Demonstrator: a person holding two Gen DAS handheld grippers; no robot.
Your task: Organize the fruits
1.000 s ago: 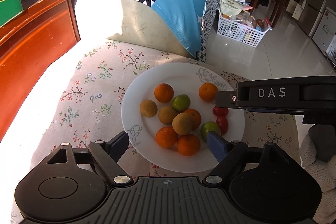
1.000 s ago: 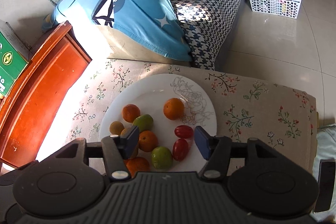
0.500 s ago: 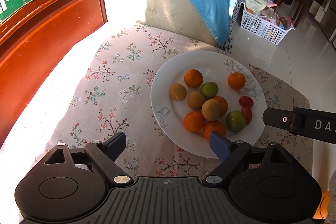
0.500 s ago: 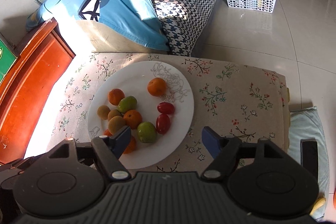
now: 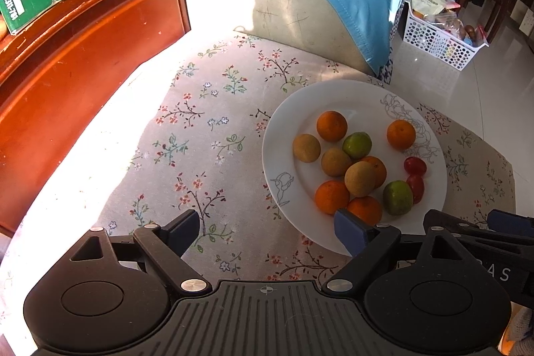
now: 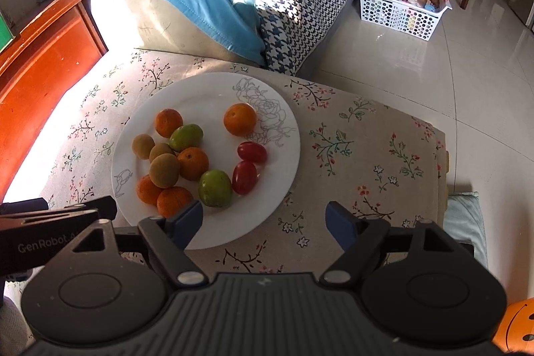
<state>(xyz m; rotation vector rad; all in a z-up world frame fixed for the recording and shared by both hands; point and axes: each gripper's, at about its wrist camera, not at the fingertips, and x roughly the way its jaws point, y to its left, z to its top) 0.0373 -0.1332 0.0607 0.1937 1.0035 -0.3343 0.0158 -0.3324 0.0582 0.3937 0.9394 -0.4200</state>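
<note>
Nearby, wooden cabinet (image 5: 83, 62), white basket (image 6: 397, 12), both tools empty, left (image 5: 267, 229) wide, right (image 6: 263, 222) opening.

A round white plate (image 6: 283, 162) of small fruits (image 6: 193, 163) rests on the flower-printed cloth (image 6: 367, 155), a red-brown wooden cabinet (image 5: 83, 62) at its left, a white perforated basket (image 6: 397, 15) on the floor behind.

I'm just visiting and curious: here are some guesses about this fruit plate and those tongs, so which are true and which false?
1. All the fruit sits on the white plate. True.
2. The two small red fruits lie touching each other. True.
3. The right tongs are clamped on an orange. False: nothing is between their jaws, which are opening.
4. The plate rests on bare wood. False: it rests on a floral cloth.
5. The left tongs hold a green fruit. False: they are open and empty.
</note>
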